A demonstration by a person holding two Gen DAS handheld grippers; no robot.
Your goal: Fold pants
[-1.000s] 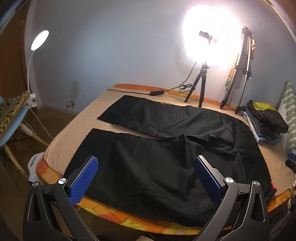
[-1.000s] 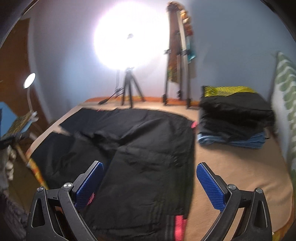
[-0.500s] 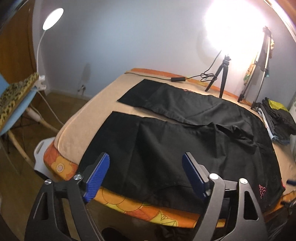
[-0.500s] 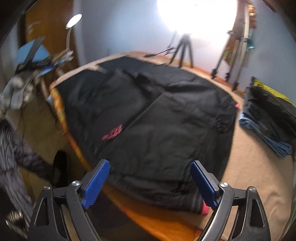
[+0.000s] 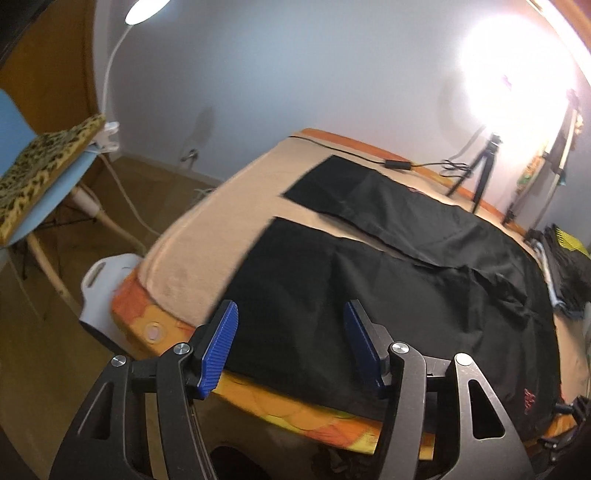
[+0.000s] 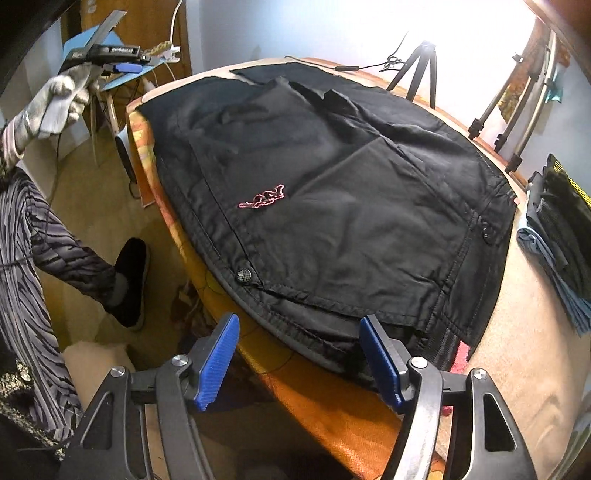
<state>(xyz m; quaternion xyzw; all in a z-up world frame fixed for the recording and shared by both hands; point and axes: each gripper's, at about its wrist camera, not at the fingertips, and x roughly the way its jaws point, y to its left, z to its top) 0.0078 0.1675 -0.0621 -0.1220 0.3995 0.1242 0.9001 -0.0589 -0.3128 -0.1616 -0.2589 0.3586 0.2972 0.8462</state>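
Pants (image 5: 388,295), one black pair flat on bed (image 5: 207,236), left claw (image 5: 291,349) and right claw (image 6: 301,360) both wide open, empty

This is a bedroom in a home. A big bed (image 5: 207,236) with a tan cover and an orange flowery edge fills the room. A pile of folded clothes (image 6: 561,229) sits at its far right edge. A wooden floor (image 5: 44,332), a blue chair (image 5: 40,199) and a bendy lamp (image 5: 144,7) stand beside it.

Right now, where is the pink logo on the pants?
Right wrist view: the pink logo sits near the pants' waistband, above the snap button.
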